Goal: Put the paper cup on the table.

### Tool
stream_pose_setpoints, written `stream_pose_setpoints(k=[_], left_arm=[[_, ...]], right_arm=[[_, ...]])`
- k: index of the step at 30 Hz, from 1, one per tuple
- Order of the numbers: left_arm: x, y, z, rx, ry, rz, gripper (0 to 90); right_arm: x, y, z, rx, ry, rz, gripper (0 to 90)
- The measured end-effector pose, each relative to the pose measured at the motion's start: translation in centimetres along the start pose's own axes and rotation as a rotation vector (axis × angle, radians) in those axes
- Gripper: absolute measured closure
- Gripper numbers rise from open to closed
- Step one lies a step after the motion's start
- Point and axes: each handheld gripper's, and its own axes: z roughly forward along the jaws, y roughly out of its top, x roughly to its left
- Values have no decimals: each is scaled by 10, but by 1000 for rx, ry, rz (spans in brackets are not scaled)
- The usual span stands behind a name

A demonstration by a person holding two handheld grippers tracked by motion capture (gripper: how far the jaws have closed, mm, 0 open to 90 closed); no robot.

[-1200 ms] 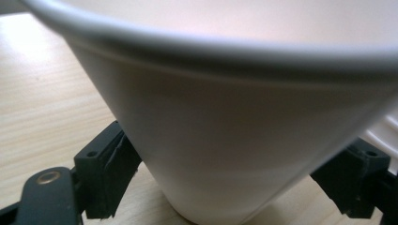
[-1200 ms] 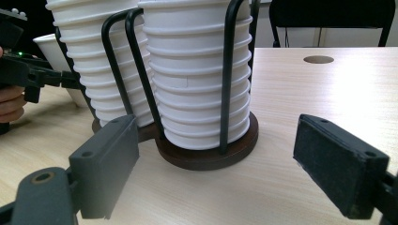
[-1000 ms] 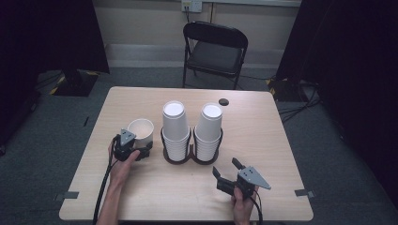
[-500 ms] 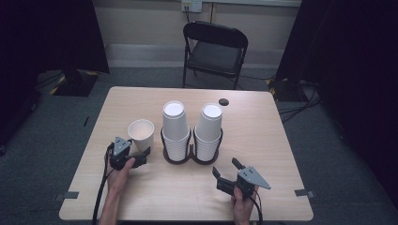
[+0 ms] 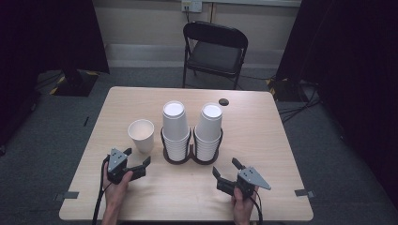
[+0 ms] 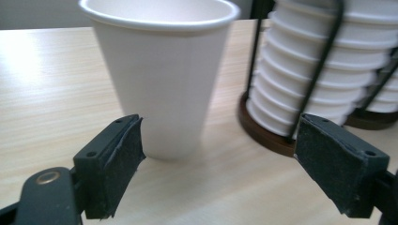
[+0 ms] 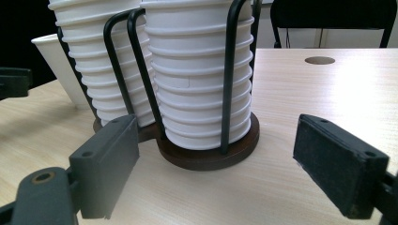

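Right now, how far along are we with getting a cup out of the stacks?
Done: one single cup stands upright on the table, apart from the two stacks in the cup holder. In hand: nothing; the left gripper is open just short of that cup, and the right gripper is open before the holder. Left: probably more cups to pull, since both stacks look full.

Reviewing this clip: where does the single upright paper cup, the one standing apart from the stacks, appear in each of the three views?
High view: the single cup stands left of centre on the table, left of the cup holder.
Left gripper view: the single cup rises at upper centre, beyond the open jaws, apart from both.
Right gripper view: the single cup peeks out at the left edge, behind the stacks.
Shared landmark: the cup holder.
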Motion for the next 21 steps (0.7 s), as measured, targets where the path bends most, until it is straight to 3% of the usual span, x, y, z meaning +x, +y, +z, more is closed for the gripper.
stream_pose_setpoints(k=[4, 7, 10, 14, 16, 18, 21], left_arm=[[-16, -8, -13, -29, -60, -29, 155], [-31, -12, -21, -42, -50, -8, 154], [-47, -14, -25, -62, -69, 25, 153], [-65, -18, -21, -77, -95, 74, 154], [-71, -19, -14, -81, -117, 66, 156], [-77, -21, -8, -68, -110, 71, 156], [-83, -22, -8, -92, -104, 87, 154]], right_arm=[[0, 0, 0, 0, -1, 0, 140], [0, 0, 0, -1, 0, 0, 140], [0, 0, 0, 0, -1, -4, 141], [0, 0, 0, 1, -2, -5, 141], [1, 0, 0, 0, 0, -9, 142], [1, 0, 1, 3, -2, -8, 142], [2, 0, 1, 10, -4, -8, 143]])
